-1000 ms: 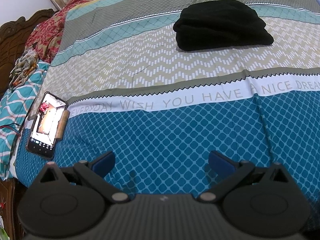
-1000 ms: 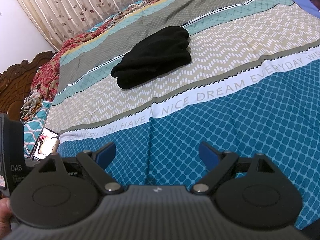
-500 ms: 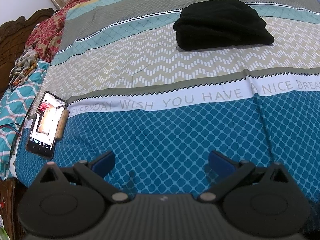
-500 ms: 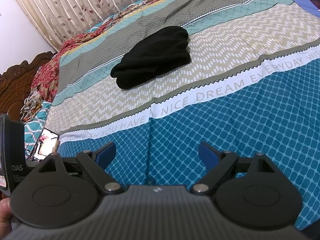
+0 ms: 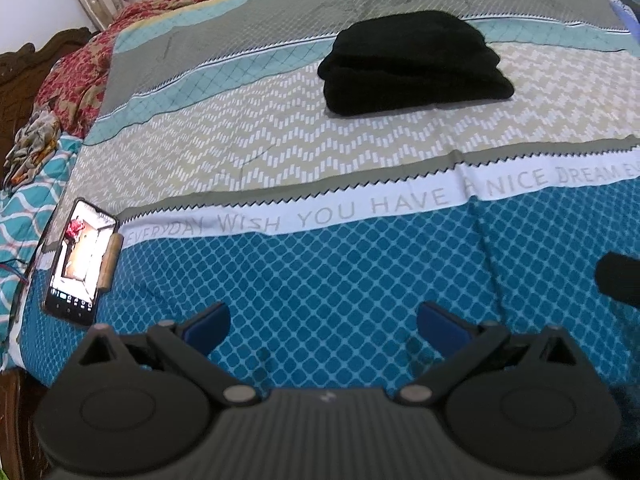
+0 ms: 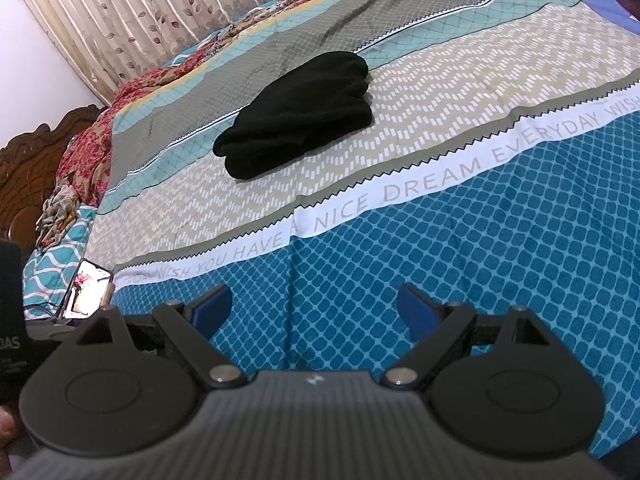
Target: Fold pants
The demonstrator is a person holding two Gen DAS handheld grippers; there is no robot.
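Black pants (image 5: 412, 62) lie folded in a compact bundle on the beige zigzag band of the bedspread, far ahead of both grippers; they also show in the right wrist view (image 6: 298, 114). My left gripper (image 5: 323, 326) is open and empty, low over the blue diamond-pattern part of the bed near its front edge. My right gripper (image 6: 315, 310) is open and empty over the same blue area. A dark part of the right gripper (image 5: 618, 280) shows at the right edge of the left wrist view.
A lit phone (image 5: 78, 258) lies on the bed's left edge, also in the right wrist view (image 6: 88, 292). Red patterned bedding (image 5: 76, 80) and a wooden headboard (image 6: 28, 168) are at the left. Curtains (image 6: 160, 12) hang behind the bed.
Both grippers stay open and almost still. The left wrist view has shifted slightly, and a dark part of the right gripper now shows at its right edge.
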